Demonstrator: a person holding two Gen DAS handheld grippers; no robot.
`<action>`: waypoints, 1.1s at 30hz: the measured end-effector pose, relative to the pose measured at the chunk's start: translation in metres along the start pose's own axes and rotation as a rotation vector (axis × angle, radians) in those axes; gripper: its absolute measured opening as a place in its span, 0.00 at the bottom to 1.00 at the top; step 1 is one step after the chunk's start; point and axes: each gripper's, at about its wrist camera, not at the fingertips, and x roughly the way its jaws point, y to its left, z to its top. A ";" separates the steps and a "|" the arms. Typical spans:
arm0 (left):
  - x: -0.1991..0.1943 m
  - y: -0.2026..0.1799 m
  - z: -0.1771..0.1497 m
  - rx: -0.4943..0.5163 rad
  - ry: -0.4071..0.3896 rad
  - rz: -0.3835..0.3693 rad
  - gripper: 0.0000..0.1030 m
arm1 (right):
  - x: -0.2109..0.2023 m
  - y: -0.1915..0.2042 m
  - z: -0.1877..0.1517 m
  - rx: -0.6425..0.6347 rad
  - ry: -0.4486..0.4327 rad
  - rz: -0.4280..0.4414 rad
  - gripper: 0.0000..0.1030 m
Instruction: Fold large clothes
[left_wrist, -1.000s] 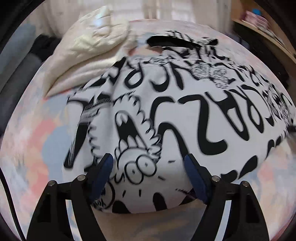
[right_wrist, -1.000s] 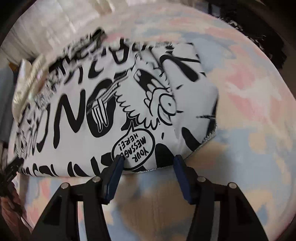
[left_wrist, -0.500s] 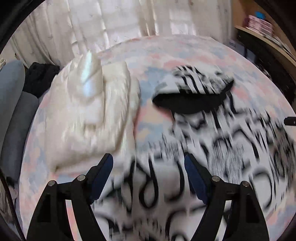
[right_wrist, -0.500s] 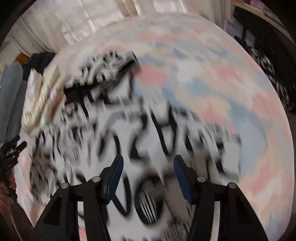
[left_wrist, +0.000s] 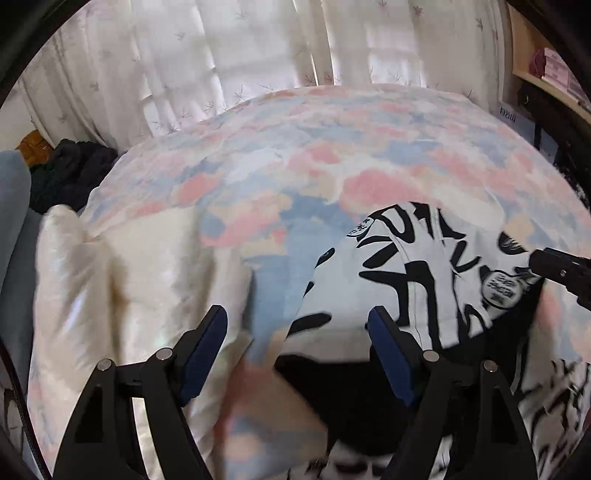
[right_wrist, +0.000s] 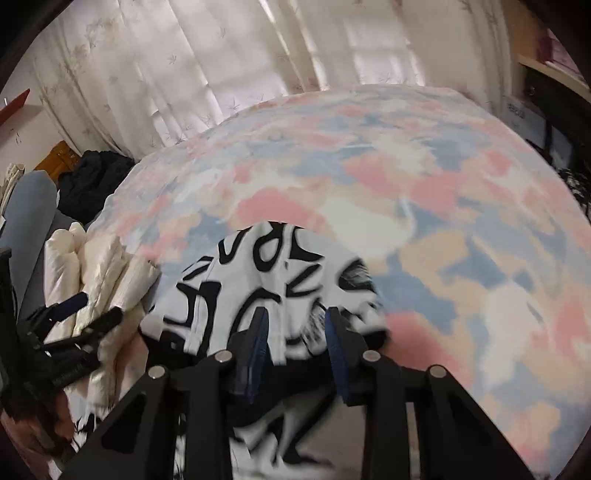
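The white garment with bold black lettering (left_wrist: 424, 266) lies on the pastel bedspread (left_wrist: 332, 155), its hood end toward me with the black lining (left_wrist: 332, 387) showing. My left gripper (left_wrist: 295, 317) hangs open over the hood's left edge; nothing is gripped. In the right wrist view the same printed hood (right_wrist: 266, 266) runs between the fingers of my right gripper (right_wrist: 295, 317), whose jaws are closing around the cloth, with a gap still showing. The right gripper's tip (left_wrist: 554, 266) appears at the hood's right edge, and the left gripper (right_wrist: 74, 314) shows at the far left.
A cream, shiny padded garment (left_wrist: 110, 288) lies bunched on the bed's left side, close to the left finger. Dark clothes (left_wrist: 70, 173) are heaped off the bed's far left corner. Curtains (left_wrist: 258, 48) hang behind, and a wooden shelf (left_wrist: 546, 74) stands at the right.
Both grippers have swept from the garment's lower part up its length to the hood end. The right gripper's fingers have narrowed over the hood cloth. The left gripper's fingers stay wide.
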 end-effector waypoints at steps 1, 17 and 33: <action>0.010 -0.003 0.000 -0.002 0.009 -0.001 0.75 | 0.014 0.001 0.005 0.005 0.008 -0.001 0.30; 0.073 0.019 -0.036 -0.064 0.164 -0.133 0.75 | 0.040 -0.095 -0.023 0.133 0.110 -0.008 0.29; 0.111 0.011 -0.027 -0.134 0.206 -0.127 0.96 | 0.103 -0.078 0.009 0.187 0.119 0.050 0.50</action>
